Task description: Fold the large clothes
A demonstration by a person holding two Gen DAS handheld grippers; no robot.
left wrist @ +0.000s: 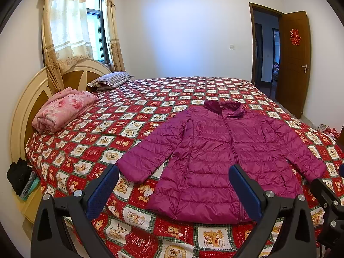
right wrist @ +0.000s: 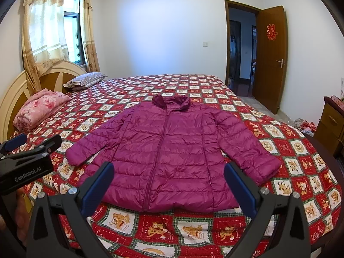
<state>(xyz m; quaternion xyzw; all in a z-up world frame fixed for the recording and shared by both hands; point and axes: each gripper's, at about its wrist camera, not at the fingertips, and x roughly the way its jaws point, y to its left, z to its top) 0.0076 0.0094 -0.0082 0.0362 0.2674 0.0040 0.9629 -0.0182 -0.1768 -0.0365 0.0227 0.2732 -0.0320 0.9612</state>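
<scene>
Bedroom, patterned bed (right wrist: 193, 90), and the purple jacket (right wrist: 172, 150) lies flat, zipped, sleeves out, near the bed's front edge. Left gripper (left wrist: 174, 185) and right gripper (right wrist: 169, 182) both hover spread wide, holding nothing. No fold made yet; everything's left to do.

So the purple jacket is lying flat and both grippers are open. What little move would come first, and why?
Probably lower the left gripper onto the jacket's left sleeve cuff. The jacket lies flat, zipped, with both sleeves splayed outward, and both grippers hang open above the near hem holding nothing. Folding likely starts by bringing a sleeve in.
</scene>
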